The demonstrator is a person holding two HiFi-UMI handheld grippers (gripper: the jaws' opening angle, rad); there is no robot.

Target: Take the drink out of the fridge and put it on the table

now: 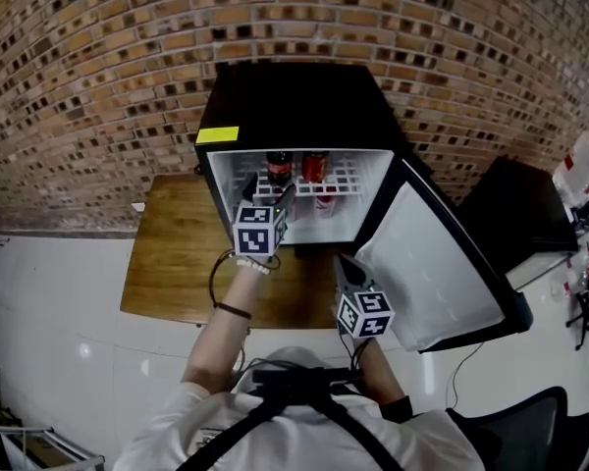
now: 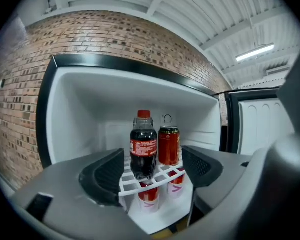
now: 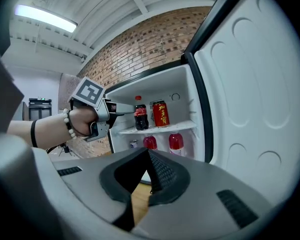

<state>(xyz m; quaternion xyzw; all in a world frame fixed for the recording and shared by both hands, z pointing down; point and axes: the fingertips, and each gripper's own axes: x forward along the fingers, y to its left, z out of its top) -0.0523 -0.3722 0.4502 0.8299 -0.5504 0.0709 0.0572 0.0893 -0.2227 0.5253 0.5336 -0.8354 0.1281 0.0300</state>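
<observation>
A dark cola bottle (image 2: 143, 151) with a red cap stands on the white wire shelf (image 2: 162, 176) of the open mini fridge (image 1: 299, 106). A red can (image 2: 169, 145) is just to its right. My left gripper (image 2: 152, 171) is open at the fridge mouth. The bottle stands ahead of its pads (image 2: 106, 176), untouched. In the head view the left gripper (image 1: 283, 199) points into the fridge at the cola bottle (image 1: 278, 168). My right gripper (image 3: 149, 155) is shut on nothing, low in front of the fridge, right gripper (image 1: 344, 263) beside the door.
The fridge door (image 1: 442, 263) swings out to the right, close to my right gripper. Two red-capped bottles (image 3: 162, 143) stand under the shelf. The fridge sits on a wooden table (image 1: 172, 253) against a brick wall (image 1: 88, 86). A black case (image 1: 515, 214) lies at the right.
</observation>
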